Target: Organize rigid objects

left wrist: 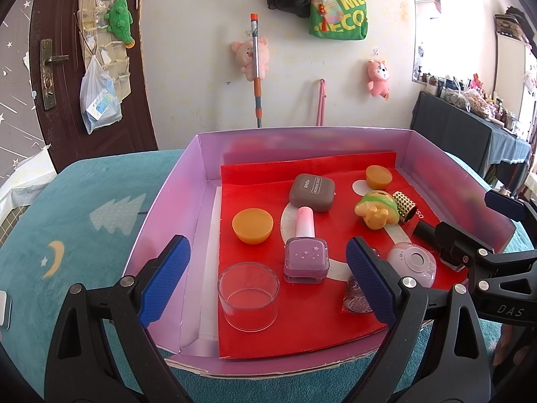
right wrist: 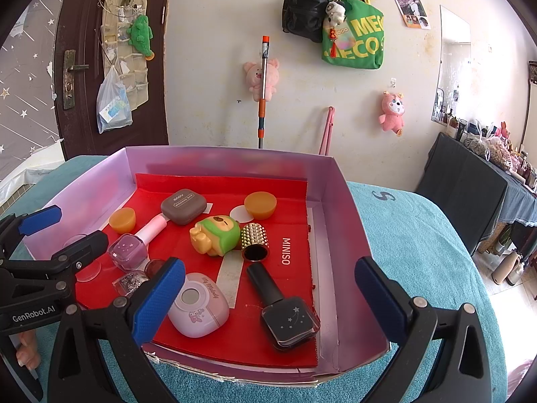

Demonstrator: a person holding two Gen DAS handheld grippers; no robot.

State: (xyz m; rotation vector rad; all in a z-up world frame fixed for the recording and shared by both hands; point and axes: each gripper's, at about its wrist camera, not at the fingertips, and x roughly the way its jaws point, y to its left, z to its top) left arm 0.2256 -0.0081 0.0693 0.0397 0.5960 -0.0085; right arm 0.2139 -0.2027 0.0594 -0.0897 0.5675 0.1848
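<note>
**Nail polish bottles and small cosmetics lie loose in the purple box**

Nail polish bottles, compacts and caps all sit on the red liner (right wrist: pixel 295 235) inside the purple box (right wrist: pixel 339 215), which rests on a teal blanket (right wrist: pixel 419 235). Your left gripper (left wrist: pixel 268 282) and right gripper (right wrist: pixel 268 299) both hover at the near edge with jaws wide apart, holding nothing.

The black nail polish bottle (right wrist: pixel 285 312) lies on its side, long axis running from the square base nearest you to the cap pointing away and left. The purple nail polish bottle (left wrist: pixel 305 255) lies flat too, its pink cap pointing toward the far wall.

These look like glass: stiff, smooth and likely slippery, fairly heavy for their size. Take hold across the flat sides of the square body, not the round cap. The clear glass cup (left wrist: pixel 248 295) stands upright and looks fragile; grip it gently.
</note>
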